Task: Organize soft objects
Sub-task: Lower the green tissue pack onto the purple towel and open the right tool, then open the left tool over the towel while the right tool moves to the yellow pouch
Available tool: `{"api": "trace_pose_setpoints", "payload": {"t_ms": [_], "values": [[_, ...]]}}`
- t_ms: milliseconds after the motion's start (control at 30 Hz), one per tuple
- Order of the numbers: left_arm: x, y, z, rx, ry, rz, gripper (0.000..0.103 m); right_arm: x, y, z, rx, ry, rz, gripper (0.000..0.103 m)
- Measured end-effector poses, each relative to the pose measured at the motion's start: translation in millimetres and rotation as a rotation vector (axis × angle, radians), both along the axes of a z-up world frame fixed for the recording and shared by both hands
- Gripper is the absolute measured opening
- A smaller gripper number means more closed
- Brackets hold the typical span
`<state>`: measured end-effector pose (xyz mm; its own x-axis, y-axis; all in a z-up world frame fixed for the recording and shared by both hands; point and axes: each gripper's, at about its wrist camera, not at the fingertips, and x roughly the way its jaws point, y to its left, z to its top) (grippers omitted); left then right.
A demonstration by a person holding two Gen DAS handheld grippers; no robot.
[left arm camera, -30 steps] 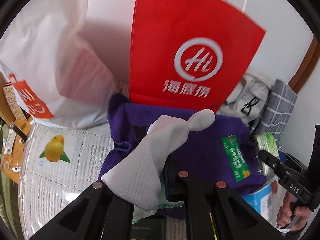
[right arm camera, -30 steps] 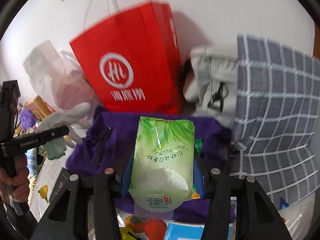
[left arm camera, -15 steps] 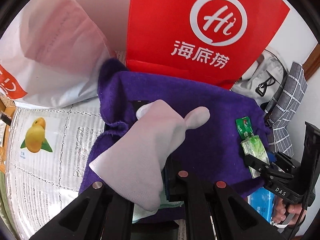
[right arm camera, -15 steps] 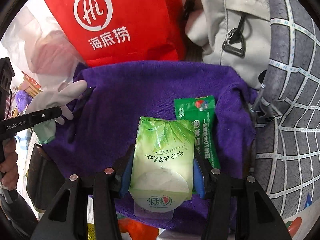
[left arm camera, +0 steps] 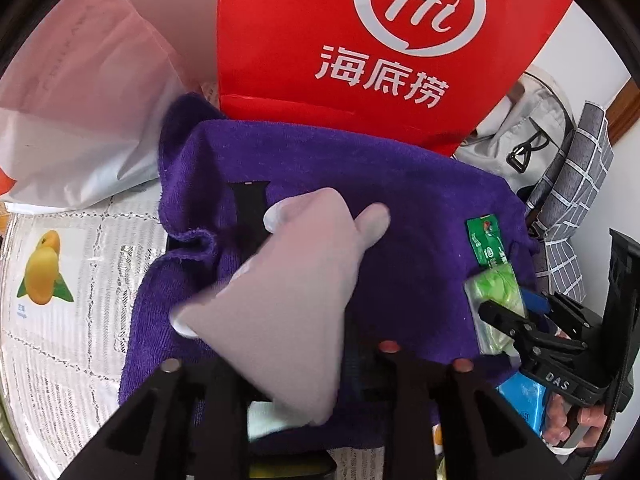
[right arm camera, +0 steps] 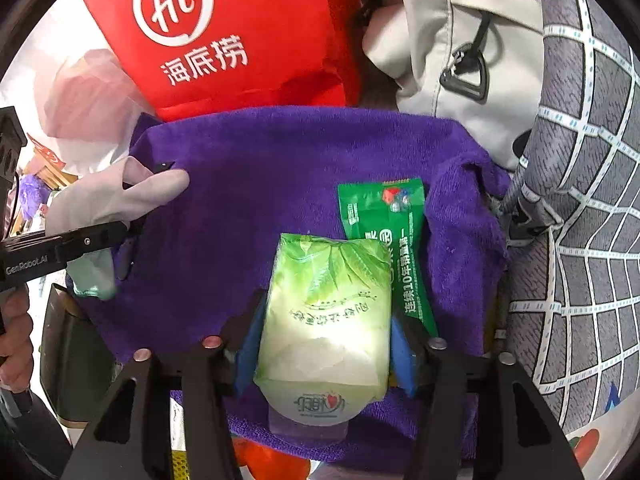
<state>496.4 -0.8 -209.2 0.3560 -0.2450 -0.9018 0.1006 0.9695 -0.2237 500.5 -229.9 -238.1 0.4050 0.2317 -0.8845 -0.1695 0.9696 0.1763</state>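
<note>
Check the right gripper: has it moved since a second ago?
Yes. The right gripper, with the tissue pack between its jaws, has come down toward the purple towel; the red bag slid up the frame.

Two close wrist fisheyes, steeply downward — shared purple towel [left arm camera: 420,216] [right arm camera: 304,152].

Probably a home: shopping bag [left arm camera: 360,40], backpack [right arm camera: 460,40], tablecloth [left arm camera: 80,340]

Both grippers, left [left arm camera: 304,364] and right [right arm camera: 324,344], angled steeply downward, jaws just opening.
</note>
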Motion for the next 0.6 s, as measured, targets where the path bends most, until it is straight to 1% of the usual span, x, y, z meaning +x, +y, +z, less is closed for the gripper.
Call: {"api": "trace_pose_setpoints", "payload": {"t_ms": [33, 67, 100, 167, 200, 300, 500, 600], "values": [[0.2, -2.0, 0.6, 0.004, -0.004, -0.001, 0.03, 1.6, 1.1, 0.0, 0.001, 0.0, 0.003, 0.061], [0.5, -4.2, 1.4, 0.008, -0.007, -0.007, 0.039, 0.8, 1.0, 1.2, 0.004, -0.001, 0.005, 0.064], [0.0, -5.2, 3.0, 0.012, -0.013, -0.01, 0.052, -0.3, 0.5, 3.1, 0.008, -0.009, 0.005, 0.068], [-2.2, -7.0, 8.6, 0.033, -0.041, -0.002, 0.063, -3.7, -0.4, 8.7, -0.007, -0.037, -0.007, 0.073], [-3.3, -7.8, 11.1, 0.043, -0.053, 0.002, 0.065, -5.3, -0.5, 12.2, -0.018, -0.053, -0.014, 0.076], [-7.5, -6.4, 20.0, 0.054, -0.077, -0.003, 0.07, -12.2, -1.3, 26.3, -0.014, -0.097, -0.016, 0.076], [-15.0, 2.6, 39.7, 0.036, -0.117, 0.003, 0.071, -35.0, 5.0, 59.9, -0.008, -0.202, -0.008, 0.077], [-21.0, 10.0, 51.6, 0.016, -0.14, 0.014, 0.071, -54.4, 7.5, 70.6, -0.001, -0.229, -0.003, 0.077]]}}
